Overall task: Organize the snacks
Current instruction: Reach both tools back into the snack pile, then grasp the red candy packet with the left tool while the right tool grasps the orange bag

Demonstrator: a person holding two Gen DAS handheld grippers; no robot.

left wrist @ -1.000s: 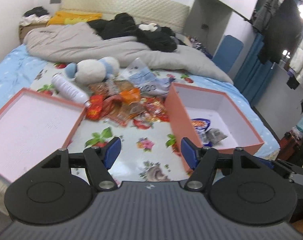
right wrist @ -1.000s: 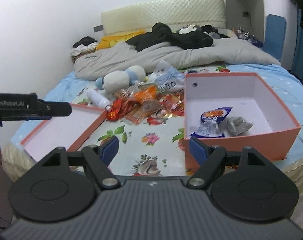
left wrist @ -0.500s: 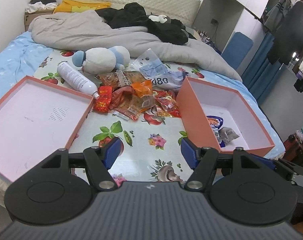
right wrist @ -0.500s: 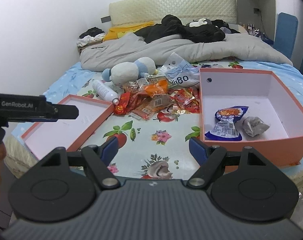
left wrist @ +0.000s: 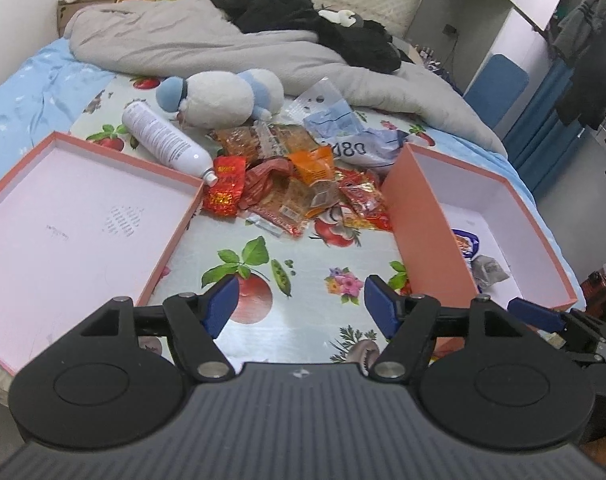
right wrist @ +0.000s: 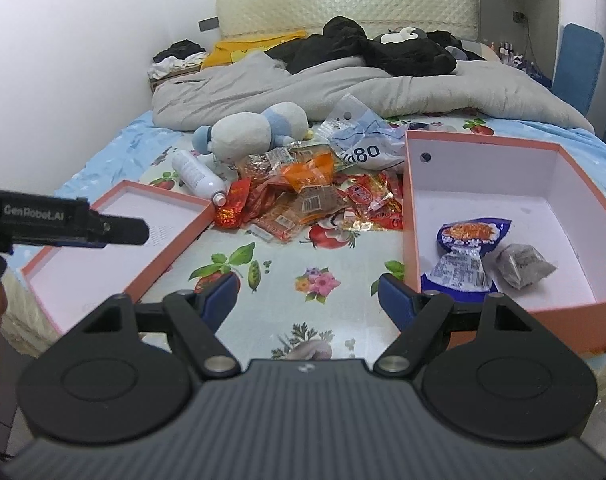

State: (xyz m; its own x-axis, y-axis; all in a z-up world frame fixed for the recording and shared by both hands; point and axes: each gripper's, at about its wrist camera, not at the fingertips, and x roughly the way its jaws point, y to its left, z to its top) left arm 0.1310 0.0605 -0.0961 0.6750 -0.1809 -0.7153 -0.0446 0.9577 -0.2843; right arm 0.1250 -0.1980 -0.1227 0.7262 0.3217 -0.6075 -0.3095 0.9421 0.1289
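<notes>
A pile of red and orange snack packets (left wrist: pixel 299 188) lies on the floral mat between two boxes; it also shows in the right wrist view (right wrist: pixel 303 196). The deep orange box (right wrist: pixel 583 184) on the right holds a blue snack packet (right wrist: pixel 467 252) and a grey packet (right wrist: pixel 523 266). The shallow orange lid (left wrist: pixel 23 160) on the left holds nothing. My left gripper (left wrist: pixel 301 306) is open and empty above the mat, short of the pile. My right gripper (right wrist: pixel 307 294) is open and empty, also short of the pile.
A white bottle (left wrist: pixel 163 136), a plush toy (left wrist: pixel 223 98) and a clear plastic bag (left wrist: pixel 343 128) lie behind the pile. A grey duvet (left wrist: pixel 207 44) and black clothes cover the far bed. The left gripper's body (right wrist: pixel 63 224) shows at the left of the right wrist view.
Both grippers have moved forward over the mat toward the snack pile, and the pile and boxes look larger. Both stay open and empty.
</notes>
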